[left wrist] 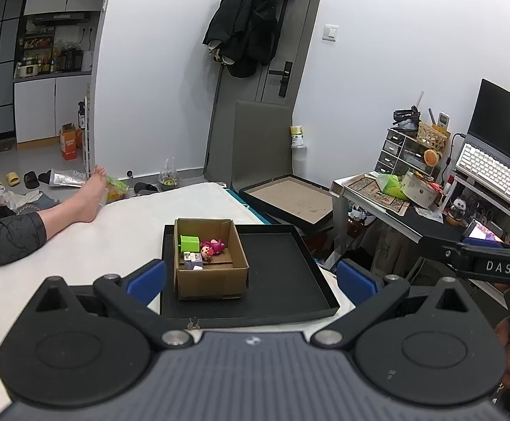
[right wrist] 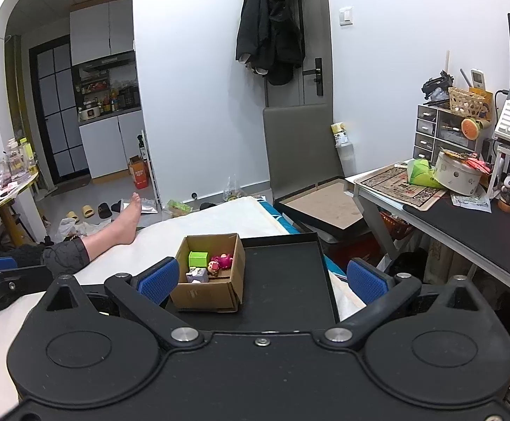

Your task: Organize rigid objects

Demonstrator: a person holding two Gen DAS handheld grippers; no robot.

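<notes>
We count one box [left wrist: 210, 258] holding three toys: a green cube [left wrist: 189, 243], a pink figure [left wrist: 213, 247], a purple block [left wrist: 192, 259]. It sits in a black tray [left wrist: 286, 273] on the bed [left wrist: 114, 231]. Both our grippers, left [left wrist: 251, 279] and right [right wrist: 262, 280], hover with jaws released and nothing between them, a desk [right wrist: 465, 224] nearby.

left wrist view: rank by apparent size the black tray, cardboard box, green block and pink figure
1. black tray
2. cardboard box, standing on the tray
3. green block and pink figure, both inside the box, look about alike; I won't rank them.
</notes>
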